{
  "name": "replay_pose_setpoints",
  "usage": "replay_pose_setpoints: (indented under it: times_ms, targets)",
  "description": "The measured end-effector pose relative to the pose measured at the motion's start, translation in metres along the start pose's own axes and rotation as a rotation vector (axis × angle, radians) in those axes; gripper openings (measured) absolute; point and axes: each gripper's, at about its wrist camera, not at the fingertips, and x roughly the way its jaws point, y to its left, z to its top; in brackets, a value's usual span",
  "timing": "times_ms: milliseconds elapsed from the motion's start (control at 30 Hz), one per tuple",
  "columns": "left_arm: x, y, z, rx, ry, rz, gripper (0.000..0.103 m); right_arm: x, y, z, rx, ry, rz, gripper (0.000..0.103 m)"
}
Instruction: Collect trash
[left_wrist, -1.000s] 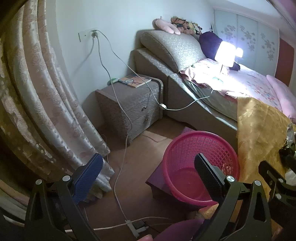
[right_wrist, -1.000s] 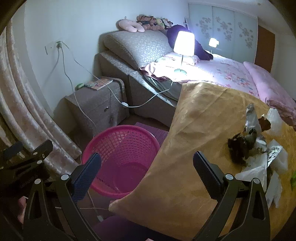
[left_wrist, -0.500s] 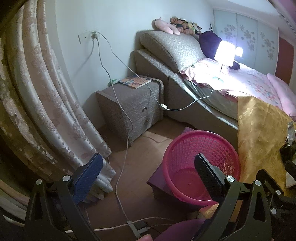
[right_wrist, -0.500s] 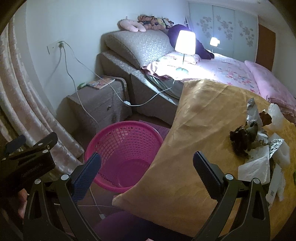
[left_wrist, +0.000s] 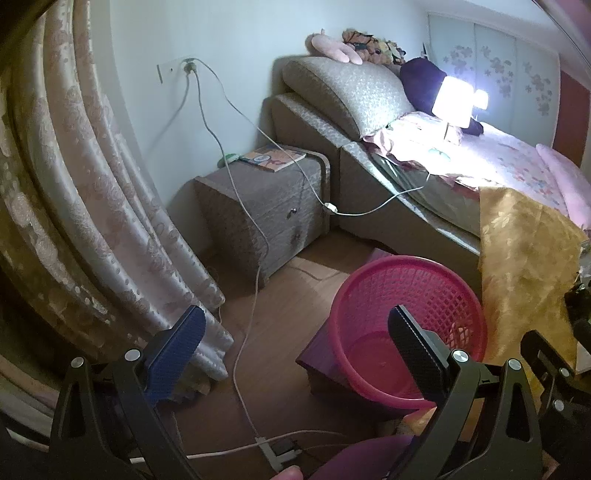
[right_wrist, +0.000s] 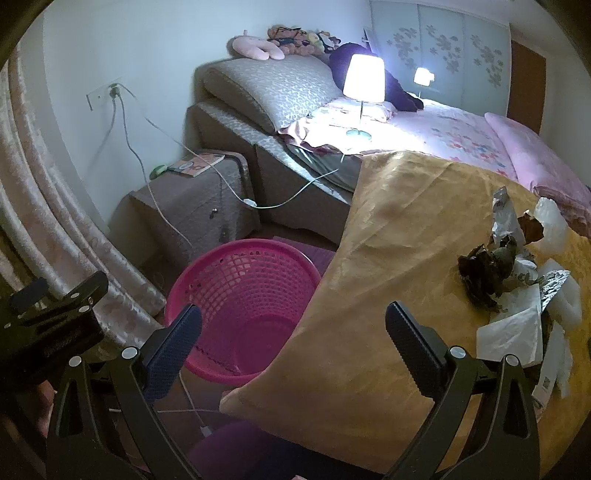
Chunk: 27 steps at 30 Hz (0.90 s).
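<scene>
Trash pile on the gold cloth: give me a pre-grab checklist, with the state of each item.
1. right gripper open and holding nothing: ok.
2. left gripper open and holding nothing: ok.
3. trash pile in view on the gold cloth: ok, at the right of the right gripper, not between its fingers.
4. pink basket upright, mouth unobstructed: ok.
5. Basket holds nothing yet: ok, only its bare bottom shows.
6. Full extent of the pile: cannot tell, since it runs toward the edge of the right wrist view.
</scene>
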Motion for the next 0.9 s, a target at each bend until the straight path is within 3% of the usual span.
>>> replay_pose_setpoints:
  times_ms: [900]
  targets:
    - [0.0039,-0.0066,-0.0049,0.020,0.011,0.004,0.095,0.0047,-0.0060,-0.0012,0.006,0.010,-0.004,0.097]
